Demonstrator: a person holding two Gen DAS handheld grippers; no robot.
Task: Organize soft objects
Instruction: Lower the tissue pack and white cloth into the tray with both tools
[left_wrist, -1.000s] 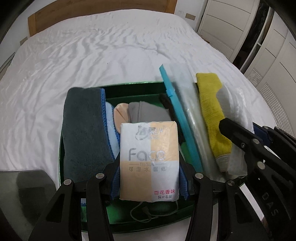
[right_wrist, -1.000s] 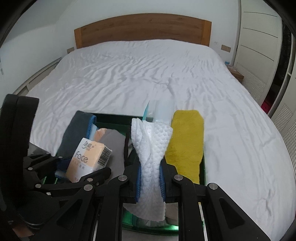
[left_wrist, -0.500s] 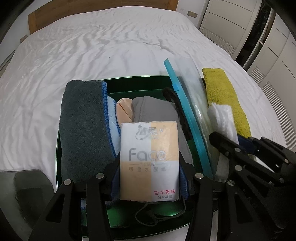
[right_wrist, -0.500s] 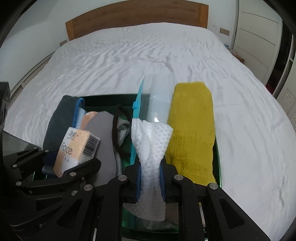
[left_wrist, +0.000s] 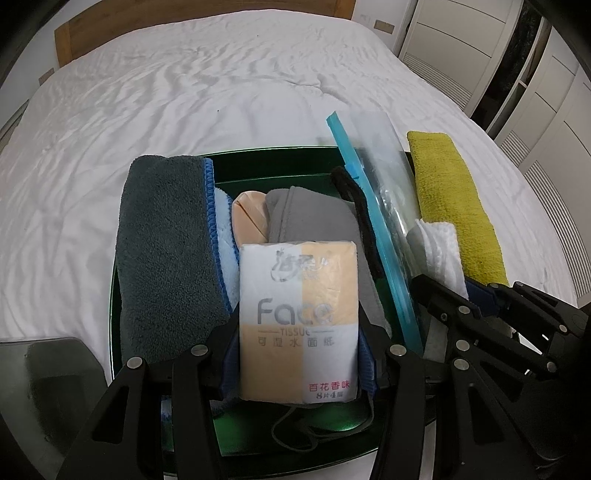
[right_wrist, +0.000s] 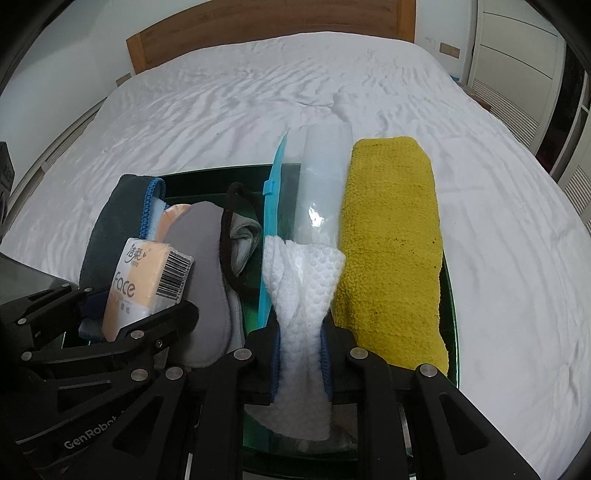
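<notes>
Gripping tissue pack (left_wrist: 298, 325), white cloth (right_wrist: 301, 295)

Two black hand-held claws
Left claw (left_wrist: 299, 354) and right claw (right_wrist: 301, 354): black linkage bars, silver screws, blue pads (right_wrist: 275, 358); "GenRobot" printed in white.

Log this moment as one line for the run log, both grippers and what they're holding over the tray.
left gripper: shut on tissue pack | right gripper: shut on white cloth | both over green tray on bed

Tissue packs (left_wrist: 298, 321): one
Towels: grey (left_wrist: 166, 240), yellow (right_wrist: 391, 251), two
White cloths (right_wrist: 301, 295): one
Zip bags (right_wrist: 321, 192): one
Trays (left_wrist: 258, 162): one
</notes>
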